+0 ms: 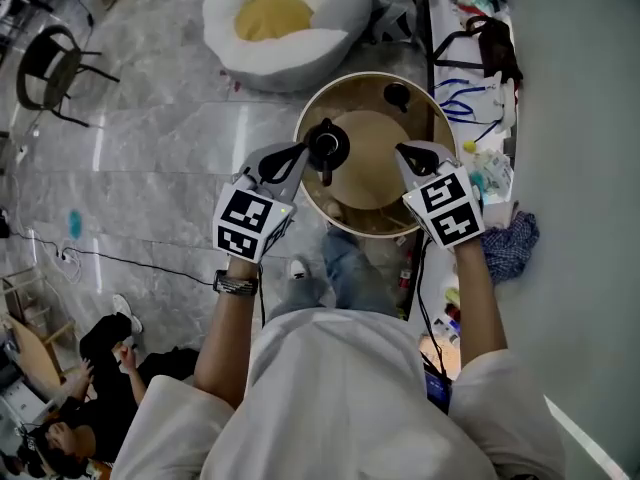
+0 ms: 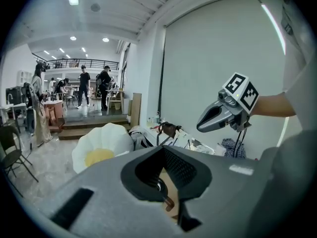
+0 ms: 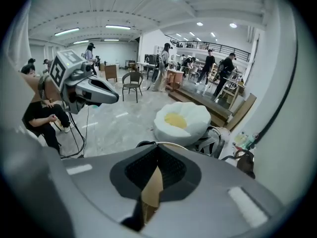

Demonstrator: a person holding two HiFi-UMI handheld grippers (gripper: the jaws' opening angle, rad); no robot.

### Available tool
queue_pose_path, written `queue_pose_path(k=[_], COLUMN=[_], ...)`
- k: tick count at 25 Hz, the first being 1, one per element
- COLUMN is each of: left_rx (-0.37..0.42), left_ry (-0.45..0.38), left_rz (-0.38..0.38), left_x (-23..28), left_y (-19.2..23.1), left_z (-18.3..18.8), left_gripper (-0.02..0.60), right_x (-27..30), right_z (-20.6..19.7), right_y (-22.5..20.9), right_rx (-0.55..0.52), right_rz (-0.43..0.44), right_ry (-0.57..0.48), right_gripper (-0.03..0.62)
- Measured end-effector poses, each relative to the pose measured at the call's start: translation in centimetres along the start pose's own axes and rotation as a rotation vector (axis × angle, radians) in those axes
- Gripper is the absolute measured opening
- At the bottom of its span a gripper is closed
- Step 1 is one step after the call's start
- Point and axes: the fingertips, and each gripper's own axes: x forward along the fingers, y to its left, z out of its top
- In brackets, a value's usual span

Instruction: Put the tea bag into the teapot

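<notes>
A black teapot [image 1: 327,148] with its top uncovered stands on the round wooden table [image 1: 372,183]. Its small black lid [image 1: 397,95] lies apart on the far side. My left gripper [image 1: 303,151] is at the teapot's left side, its jaws together at the tips [image 2: 163,150]; the pot's dark rim shows through the gap below. My right gripper [image 1: 403,151] hovers over the table's right part with its jaws shut [image 3: 157,148]. Only tan table surface shows in their slit. No tea bag is visible in any view.
A white and yellow egg-shaped cushion [image 1: 280,18] lies on the floor beyond the table. A cluttered bench [image 1: 480,68] runs along the right wall, with a blue checked cloth [image 1: 510,243] nearer me. A black chair [image 1: 50,68] stands far left; a person [image 1: 100,348] sits on the floor.
</notes>
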Motion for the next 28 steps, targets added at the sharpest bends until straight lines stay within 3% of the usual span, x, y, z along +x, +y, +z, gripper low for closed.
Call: queue_pose_path(k=[8,21,28], left_rx=[0.097,0.216,0.283], left_ry=[-0.042,-0.082,-0.113], left_rz=[-0.054,-0.175,-0.235], left_x=[-2.2,-5.5,-8.3], left_y=[-3.3,-11.9,-16.7], left_z=[2.1,2.2,2.1], left_gripper=[0.006,0.005,0.006], right_x=[-5.4,-13.5,-19.2], right_z=[0.7,-2.2,-3.2], right_y=[2.3,8.2,10.7], right_rx=[0.137,0.185,0.217], right_rz=[-0.021,-0.062,-0.164], right_ry=[-0.110,-0.171,-0.240], right_gripper=[0.006,0.006,0.006])
